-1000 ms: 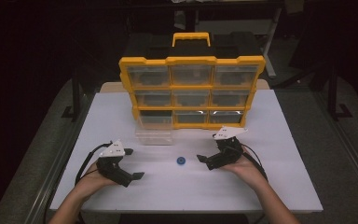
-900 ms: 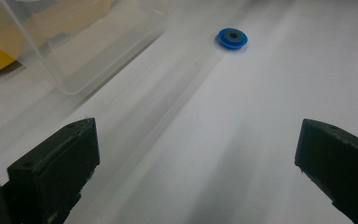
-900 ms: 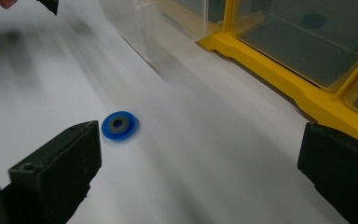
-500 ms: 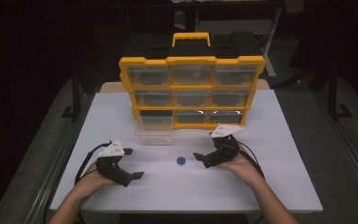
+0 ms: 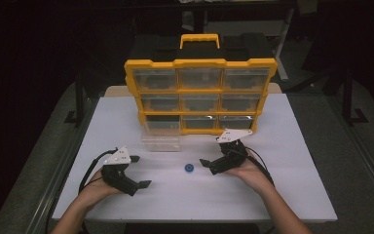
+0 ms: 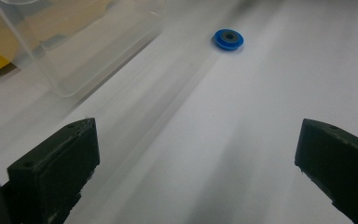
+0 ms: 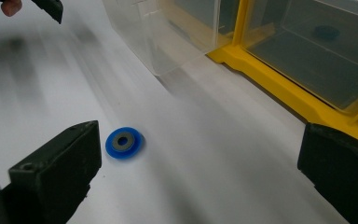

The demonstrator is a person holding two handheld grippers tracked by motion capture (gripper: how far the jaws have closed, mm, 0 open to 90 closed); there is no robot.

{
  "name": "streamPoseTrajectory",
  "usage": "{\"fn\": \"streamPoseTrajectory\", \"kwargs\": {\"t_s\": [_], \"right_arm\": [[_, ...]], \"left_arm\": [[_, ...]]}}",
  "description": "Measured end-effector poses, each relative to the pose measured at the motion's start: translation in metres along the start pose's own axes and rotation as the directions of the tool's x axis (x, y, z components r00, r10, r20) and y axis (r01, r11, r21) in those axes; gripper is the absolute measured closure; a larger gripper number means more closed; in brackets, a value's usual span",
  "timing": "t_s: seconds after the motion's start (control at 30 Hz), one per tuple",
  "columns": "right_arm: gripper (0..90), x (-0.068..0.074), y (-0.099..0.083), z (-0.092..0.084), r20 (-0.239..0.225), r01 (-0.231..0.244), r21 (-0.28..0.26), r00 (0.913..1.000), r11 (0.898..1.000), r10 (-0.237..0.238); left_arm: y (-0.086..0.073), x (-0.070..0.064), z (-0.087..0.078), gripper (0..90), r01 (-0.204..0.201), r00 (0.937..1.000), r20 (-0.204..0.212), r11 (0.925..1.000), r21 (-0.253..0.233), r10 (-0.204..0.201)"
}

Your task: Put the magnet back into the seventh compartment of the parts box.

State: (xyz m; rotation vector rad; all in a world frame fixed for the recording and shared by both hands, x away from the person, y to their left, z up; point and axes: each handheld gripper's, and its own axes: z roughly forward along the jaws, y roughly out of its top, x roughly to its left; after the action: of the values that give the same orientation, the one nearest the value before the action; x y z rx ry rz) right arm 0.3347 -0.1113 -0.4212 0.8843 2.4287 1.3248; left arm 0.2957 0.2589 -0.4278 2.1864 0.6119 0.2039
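A small blue disc point(image 5: 189, 168) of smooth plastic, round with a dark grey centre, lies flat on the matte white table point(image 5: 282, 195); being round, it has no long axis and points nowhere. It sits between the two grippers, near the right gripper point(image 5: 213, 165). The left gripper point(image 5: 140, 171) has its jaws wide apart and empty, and the right one too. Behind stands a yellow organizer point(image 5: 200, 63) with clear drawers, and one clear drawer point(image 5: 160, 141) rests on the table. The room around is dark.

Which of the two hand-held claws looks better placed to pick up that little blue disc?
Probably the right gripper: its open jaws sit beside the blue disc; the left gripper is farther off.
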Motion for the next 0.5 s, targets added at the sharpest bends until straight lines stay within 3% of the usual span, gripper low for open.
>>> {"fn": "streamPoseTrajectory", "kwargs": {"t_s": [0.5], "right_arm": [[0.0, 0.0014, 0.0043, 0.0078, -0.014, 0.003, -0.002, 0.9999, 1.000, -0.003]], "left_arm": [[-0.0008, -0.0009, 0.0011, 0.0, 0.003, 1.0000, 0.000, 1.0000, 0.002, -0.003]]}}
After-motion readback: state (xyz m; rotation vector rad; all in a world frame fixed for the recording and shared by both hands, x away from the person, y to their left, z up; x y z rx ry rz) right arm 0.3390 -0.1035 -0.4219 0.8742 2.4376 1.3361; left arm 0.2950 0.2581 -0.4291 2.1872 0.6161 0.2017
